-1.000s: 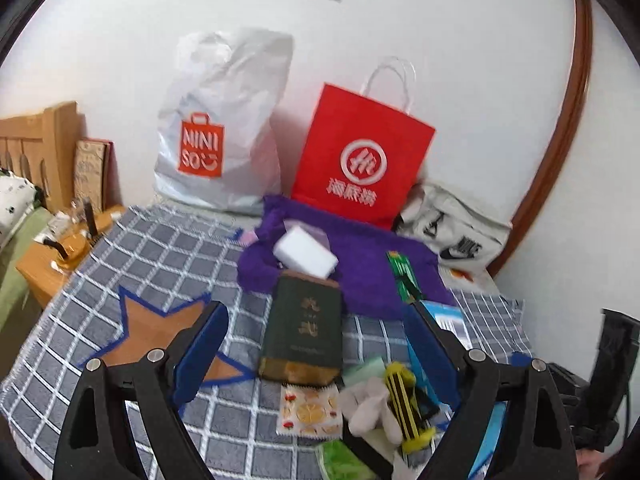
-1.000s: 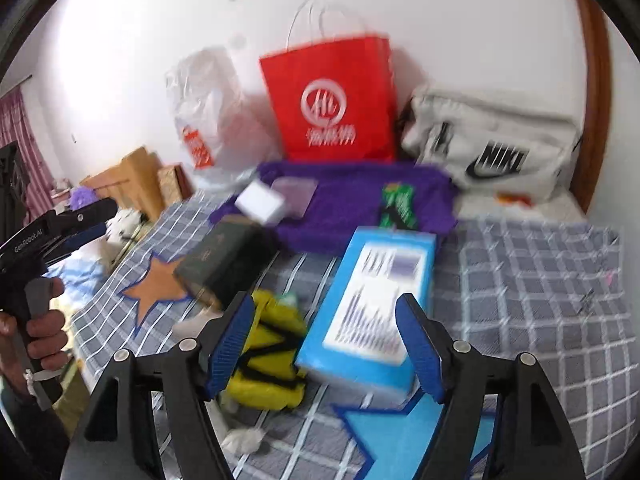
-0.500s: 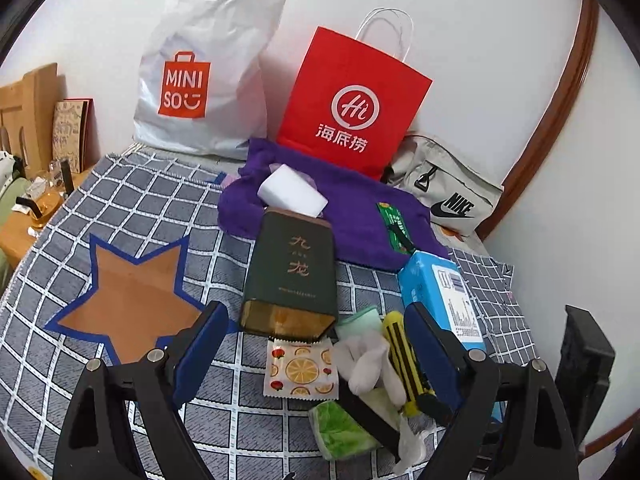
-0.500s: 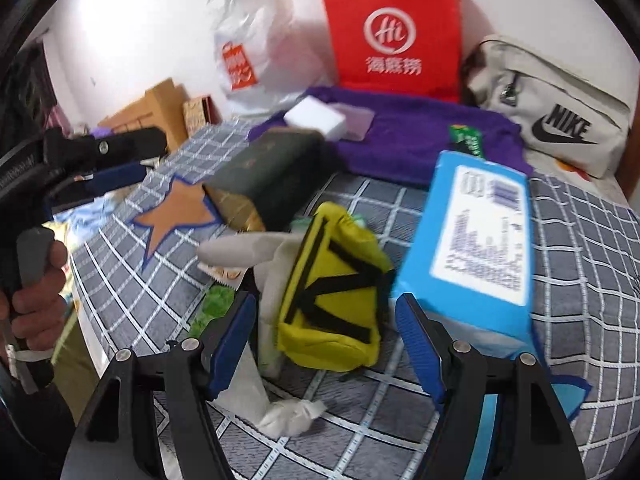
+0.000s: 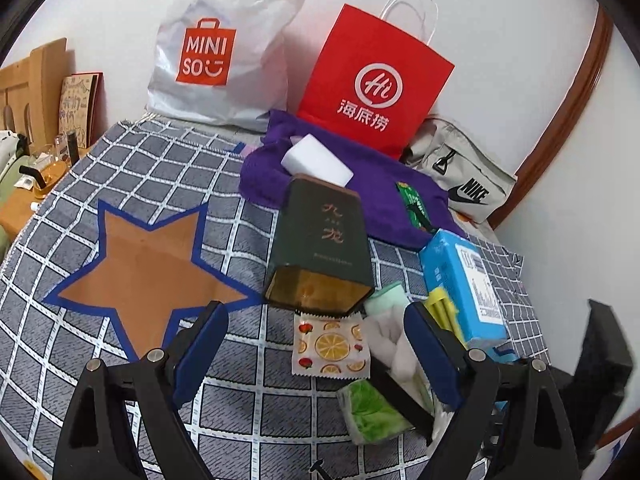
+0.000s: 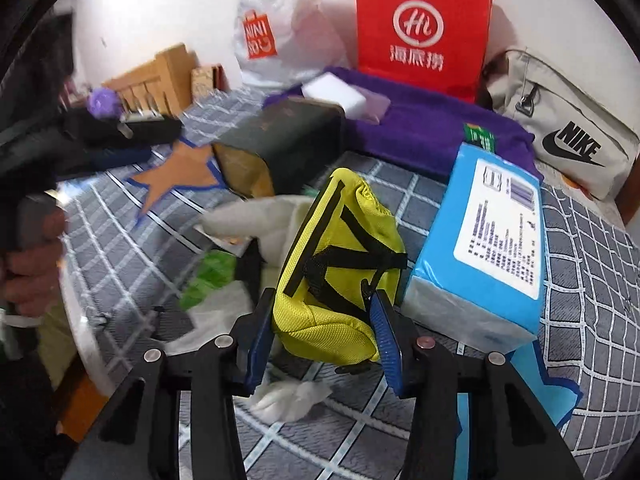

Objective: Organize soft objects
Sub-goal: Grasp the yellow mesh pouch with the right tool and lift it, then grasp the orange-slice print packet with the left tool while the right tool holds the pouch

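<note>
Yellow pouch [image 6: 340, 264]: woven fabric, black straps crossing its face, lying on the checked tabletop [image 6: 592, 280] between white cloth [image 6: 260, 216] and blue tissue pack [image 6: 492, 248]. Long axis runs away from the right hand-held gripper [image 6: 322, 334], which pinches its near end. Underside hidden. Left hand-held gripper [image 5: 316, 354]: spread wide, holding nothing, above a fruit-print packet [image 5: 330, 346].

A dark green tin [image 5: 324, 244] lies on its side mid-way along the checked cloth [image 5: 120, 184]. At the far edge, a white Miniso bag [image 5: 224, 52] and a red paper bag [image 5: 376, 84] lean on the wall, with a grey Nike pouch [image 5: 460, 176] toward the far right corner.
</note>
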A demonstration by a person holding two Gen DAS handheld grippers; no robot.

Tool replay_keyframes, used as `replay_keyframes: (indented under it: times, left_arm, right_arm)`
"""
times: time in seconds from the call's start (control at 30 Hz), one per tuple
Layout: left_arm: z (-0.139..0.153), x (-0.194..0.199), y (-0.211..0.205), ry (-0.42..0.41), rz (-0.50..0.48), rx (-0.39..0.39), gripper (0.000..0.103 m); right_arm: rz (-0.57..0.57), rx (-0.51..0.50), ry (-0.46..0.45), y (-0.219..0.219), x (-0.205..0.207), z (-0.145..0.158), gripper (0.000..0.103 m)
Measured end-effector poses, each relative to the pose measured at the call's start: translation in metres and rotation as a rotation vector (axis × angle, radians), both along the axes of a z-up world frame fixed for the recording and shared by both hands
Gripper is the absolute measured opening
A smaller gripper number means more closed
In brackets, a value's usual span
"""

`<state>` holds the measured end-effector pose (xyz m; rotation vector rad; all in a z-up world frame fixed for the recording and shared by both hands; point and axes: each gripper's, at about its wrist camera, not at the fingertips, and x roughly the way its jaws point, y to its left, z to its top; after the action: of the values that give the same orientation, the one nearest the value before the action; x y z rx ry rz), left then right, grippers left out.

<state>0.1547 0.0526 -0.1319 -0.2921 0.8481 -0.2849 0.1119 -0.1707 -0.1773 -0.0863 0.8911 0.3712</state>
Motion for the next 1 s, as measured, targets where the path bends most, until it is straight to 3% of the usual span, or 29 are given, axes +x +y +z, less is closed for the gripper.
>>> replay_keyframes:
  times: [0.13,0.47,0.8,0.93,1.0]
  left_arm:
    - [-0.004,-0.004,-0.006,0.019,-0.026,0.022,0.089]
    - [-0.013,-0.019,-0.02,0.049,-0.043,0.073,0.089]
    - [-0.021,-0.029,-0.033,0.053,-0.054,0.128,0.088]
    - [-0.031,-0.023,-0.035,0.063,-0.037,0.22,0.088]
    - [-0.035,-0.018,-0.036,0.072,-0.05,0.221,0.088]
  right_arm:
    - [-0.007,0.084,-0.007,-0.012,-0.008,0.012,0.046]
    - [0.013,0.096,-0.037,-0.027,-0.046,0.025,0.046]
    - [-0.045,-0.015,-0.02,-0.062,-0.073,0.01,0.046]
    - [-0.07,-0.054,0.011,-0.072,-0.071,-0.004,0.046]
    - [-0.079,-0.054,0.027,-0.074,-0.068,-0.01,0.046]
